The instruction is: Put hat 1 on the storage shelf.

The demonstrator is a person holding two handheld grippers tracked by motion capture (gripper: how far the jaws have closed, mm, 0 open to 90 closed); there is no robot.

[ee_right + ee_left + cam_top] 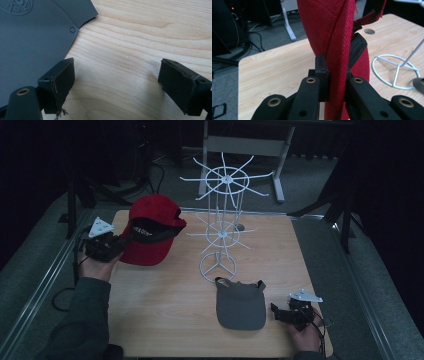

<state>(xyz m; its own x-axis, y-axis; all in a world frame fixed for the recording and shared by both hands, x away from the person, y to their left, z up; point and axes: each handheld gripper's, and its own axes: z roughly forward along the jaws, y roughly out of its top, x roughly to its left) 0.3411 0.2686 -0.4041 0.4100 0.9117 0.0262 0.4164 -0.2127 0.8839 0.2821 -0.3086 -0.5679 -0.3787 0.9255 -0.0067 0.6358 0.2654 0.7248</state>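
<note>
**Cap pinched, visor loose**

Cap (150, 232), red, sits clamped by its brim in our left gripper (336, 82), lifted off the table (165, 295). Our right gripper (117, 85) rests wide open, holding nothing, the grey visor (32, 40) just beside one jaw. The rack (222, 227) stands between them.

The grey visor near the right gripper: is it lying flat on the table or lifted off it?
Lying flat. The grey visor rests on the table, and the open right gripper sits beside it.

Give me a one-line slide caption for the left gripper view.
Left hand-held gripper clamped on the brim of a red cap, above a wooden table beside a white wire rack base.
</note>
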